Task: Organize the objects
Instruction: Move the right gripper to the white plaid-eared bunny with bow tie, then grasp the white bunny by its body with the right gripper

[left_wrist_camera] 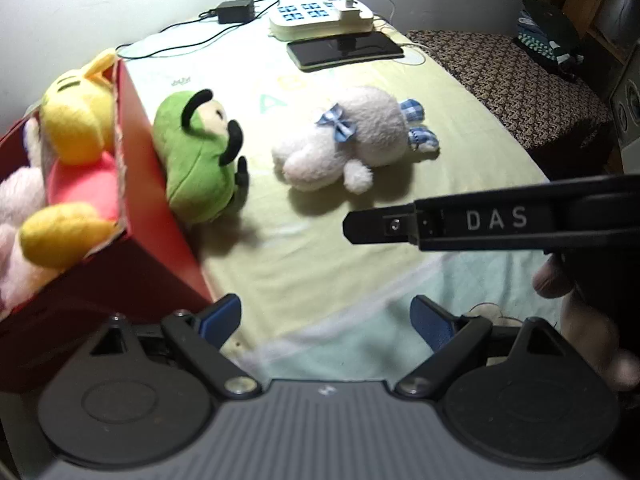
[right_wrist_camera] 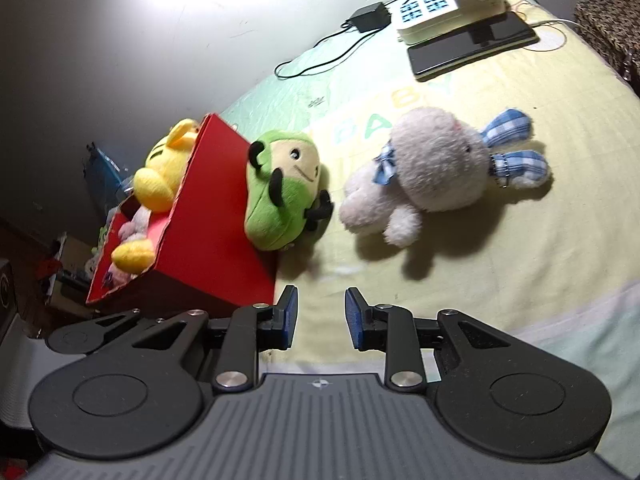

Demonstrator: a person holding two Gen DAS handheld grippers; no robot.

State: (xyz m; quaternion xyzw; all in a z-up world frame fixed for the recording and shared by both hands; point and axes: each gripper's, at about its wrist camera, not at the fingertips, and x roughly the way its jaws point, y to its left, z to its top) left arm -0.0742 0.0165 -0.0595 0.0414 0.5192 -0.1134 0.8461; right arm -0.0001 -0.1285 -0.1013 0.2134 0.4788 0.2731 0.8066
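Hovering released, both the left gripper (left_wrist_camera: pixel 326 322) and right gripper (right_wrist_camera: pixel 321 316) are holding nothing; the green plush (right_wrist_camera: pixel 282 196) is leaning on the red box (right_wrist_camera: pixel 216 216), so pinching its body deep seems best.

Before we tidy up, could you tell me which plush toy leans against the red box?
The green plush; the white bunny lies apart on the blanket.
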